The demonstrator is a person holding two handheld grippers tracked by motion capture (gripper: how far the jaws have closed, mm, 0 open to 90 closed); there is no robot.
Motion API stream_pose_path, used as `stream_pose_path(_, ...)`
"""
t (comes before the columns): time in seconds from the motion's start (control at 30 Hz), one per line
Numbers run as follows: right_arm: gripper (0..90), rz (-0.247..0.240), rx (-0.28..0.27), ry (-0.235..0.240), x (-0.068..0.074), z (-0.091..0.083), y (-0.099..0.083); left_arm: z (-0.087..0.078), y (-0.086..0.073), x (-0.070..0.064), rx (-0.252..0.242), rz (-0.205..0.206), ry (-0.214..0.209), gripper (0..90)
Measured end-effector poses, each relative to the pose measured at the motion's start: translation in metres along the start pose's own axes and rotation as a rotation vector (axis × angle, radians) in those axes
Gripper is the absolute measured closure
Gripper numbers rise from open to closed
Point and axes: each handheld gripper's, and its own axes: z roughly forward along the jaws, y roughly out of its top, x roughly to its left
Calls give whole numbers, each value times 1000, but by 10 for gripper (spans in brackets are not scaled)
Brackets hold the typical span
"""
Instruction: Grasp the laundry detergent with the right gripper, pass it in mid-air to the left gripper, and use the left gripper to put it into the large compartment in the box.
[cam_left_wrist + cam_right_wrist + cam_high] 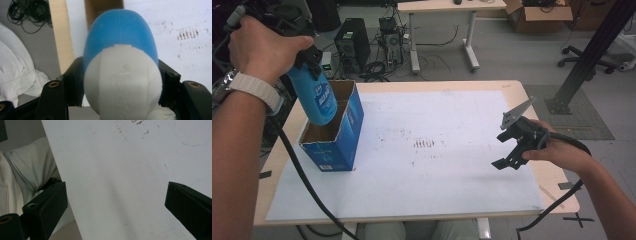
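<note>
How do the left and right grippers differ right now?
The left gripper is shut on the blue bottle; the right gripper stands open with nothing between its jaws. The left gripper is raised above the open blue box at the table's left side; the right gripper sits low over the white sheet at the right. Both are black, hand-held, and trail a cable.

High view above the table (447, 86), facing forward-down; gripper views close, along jaws, sharing its white sheet (120, 170)
</note>
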Motion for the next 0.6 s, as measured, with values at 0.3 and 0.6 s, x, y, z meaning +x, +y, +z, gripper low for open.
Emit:
stream_pose_path(0.3,43,11,5,1,-3,1,0,19,-1,11,-4,-27,2,379)
stream_pose_path(0.6,43,18,6,3,-4,5,3,44,-3,14,-13,-42,15,380)
